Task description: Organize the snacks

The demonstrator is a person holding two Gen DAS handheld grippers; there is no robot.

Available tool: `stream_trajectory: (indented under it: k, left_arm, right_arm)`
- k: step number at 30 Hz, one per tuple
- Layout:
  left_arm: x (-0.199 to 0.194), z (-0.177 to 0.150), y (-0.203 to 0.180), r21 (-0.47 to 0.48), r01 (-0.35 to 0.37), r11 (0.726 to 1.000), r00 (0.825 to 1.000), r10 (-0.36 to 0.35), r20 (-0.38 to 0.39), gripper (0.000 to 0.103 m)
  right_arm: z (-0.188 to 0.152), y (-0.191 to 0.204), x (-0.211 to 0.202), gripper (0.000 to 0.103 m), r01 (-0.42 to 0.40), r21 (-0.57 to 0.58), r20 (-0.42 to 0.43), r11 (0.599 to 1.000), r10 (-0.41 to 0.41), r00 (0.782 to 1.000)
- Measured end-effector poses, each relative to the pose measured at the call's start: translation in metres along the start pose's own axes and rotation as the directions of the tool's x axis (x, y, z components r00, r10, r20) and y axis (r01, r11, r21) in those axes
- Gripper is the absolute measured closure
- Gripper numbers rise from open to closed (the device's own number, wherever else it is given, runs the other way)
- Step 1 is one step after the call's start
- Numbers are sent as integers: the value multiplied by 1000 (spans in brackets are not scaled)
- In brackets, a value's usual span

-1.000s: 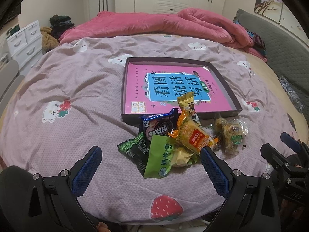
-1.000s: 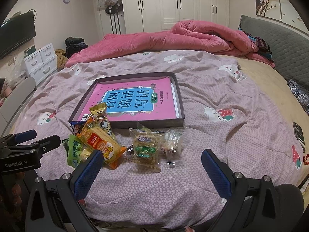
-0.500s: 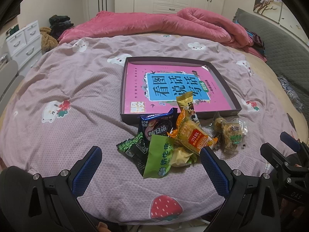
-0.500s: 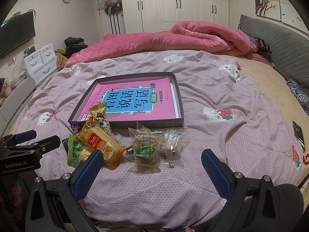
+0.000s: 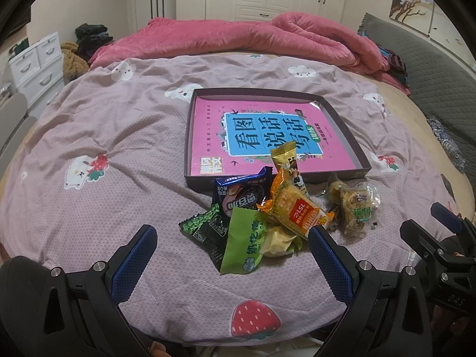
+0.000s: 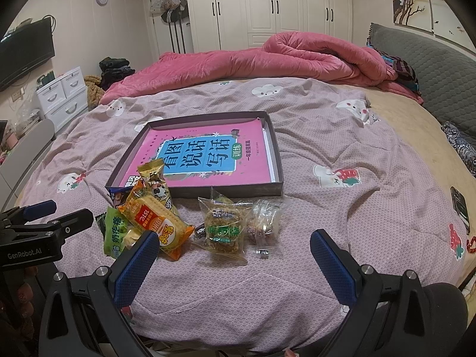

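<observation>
Left wrist view: snack pile [image 5: 267,211] lies just ahead of the left tongs [image 5: 232,255], gaping empty; right tongs [image 6: 232,255] likewise wide, clear packets [image 6: 238,226] ahead.

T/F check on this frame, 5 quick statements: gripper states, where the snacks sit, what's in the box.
1. Both grippers are open and hold nothing. True: the left gripper and the right gripper are spread wide, nothing between the fingers.
2. The snacks are already inside the box. False: the snack pile lies on the bedspread, in front of the box.
3. A pink book lies in the box. True.
4. The orange cracker pack lies alone, apart from the others. False: it overlaps other packets in the pile.
5. The clear-wrapped snacks sit on the pile's right side. True.
</observation>
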State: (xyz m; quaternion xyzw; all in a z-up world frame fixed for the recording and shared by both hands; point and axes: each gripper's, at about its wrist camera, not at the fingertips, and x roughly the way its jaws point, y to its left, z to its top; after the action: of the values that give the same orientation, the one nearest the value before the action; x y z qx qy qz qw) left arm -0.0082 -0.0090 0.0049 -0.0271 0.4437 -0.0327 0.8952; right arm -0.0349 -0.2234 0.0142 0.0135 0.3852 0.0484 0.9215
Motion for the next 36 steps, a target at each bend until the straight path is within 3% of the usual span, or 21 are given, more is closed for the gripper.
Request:
stream_trajectory:
  k: [13, 28, 36]
  left_arm:
    - [2, -1, -1, -12, 6, 1000, 1000, -7, -16, 2]
    - [36, -10, 21, -92, 32, 995, 985, -47, -165, 2]
    - [39, -11, 7, -41, 90, 995, 979, -96, -178, 2]
  right_arm:
    - [-2, 0, 3, 1, -2, 11, -15, 1000, 2, 1000]
    - [-1, 0, 21, 1, -44, 37, -76, 998, 46, 996]
    - [-2, -5, 29, 1, -55, 68, -110, 996, 63, 992]
